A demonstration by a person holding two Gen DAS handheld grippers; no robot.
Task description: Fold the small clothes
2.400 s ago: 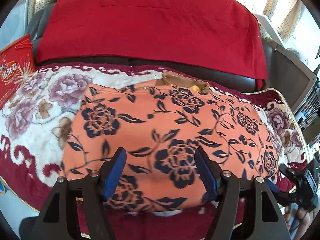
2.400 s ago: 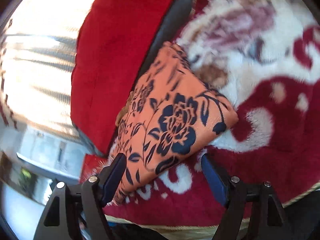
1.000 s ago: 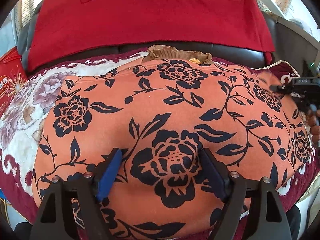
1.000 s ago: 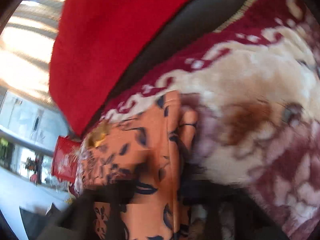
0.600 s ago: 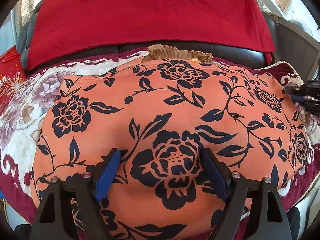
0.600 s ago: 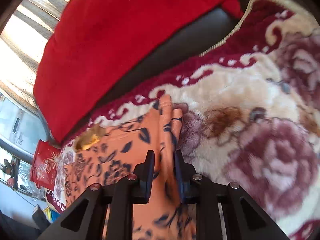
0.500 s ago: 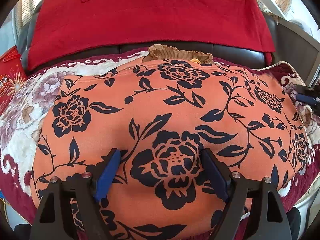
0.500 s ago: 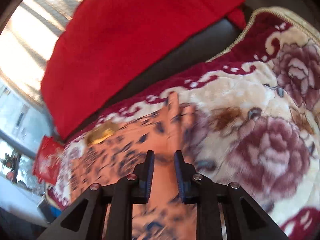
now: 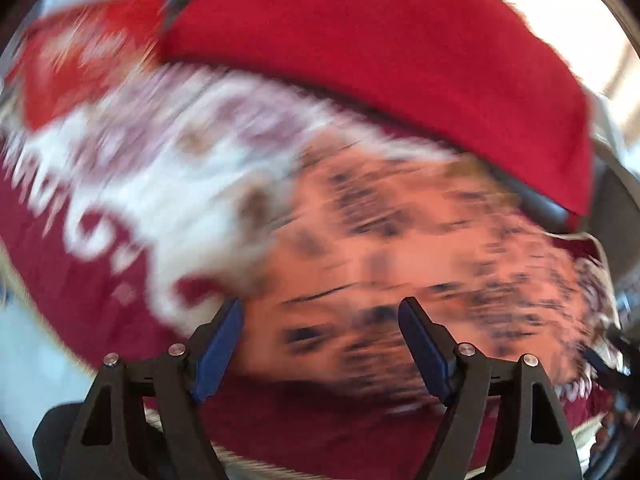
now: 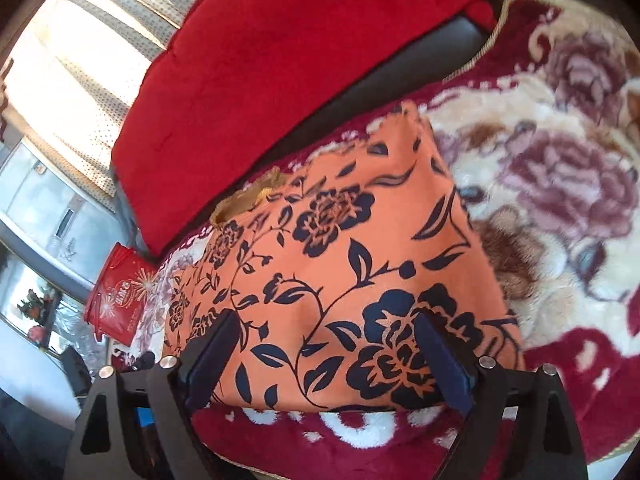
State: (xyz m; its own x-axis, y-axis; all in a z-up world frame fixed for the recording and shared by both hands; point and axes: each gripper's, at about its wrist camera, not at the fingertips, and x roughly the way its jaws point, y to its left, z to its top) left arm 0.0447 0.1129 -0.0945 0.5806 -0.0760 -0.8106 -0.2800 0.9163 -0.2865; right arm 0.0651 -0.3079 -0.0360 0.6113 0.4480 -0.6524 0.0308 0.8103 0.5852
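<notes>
the orange cloth with a dark floral print (image 10: 340, 264) lies folded flat on the plush red-and-cream floral blanket (image 10: 560, 184), just in front of the red cushion (image 10: 280, 60). right gripper (image 10: 324, 344) and left gripper (image 9: 320, 332) both hover wide open, holding nothing. left view is motion-blurred. the next fold likely needs each gripper pinching a near corner, all layers, lifted evenly.

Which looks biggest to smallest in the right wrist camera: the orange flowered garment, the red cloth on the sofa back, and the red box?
1. Orange flowered garment and red cloth look about alike; the garment is nearer the camera, so I won't rank them.
2. Red box, clearly smallest, partly hidden.
</notes>
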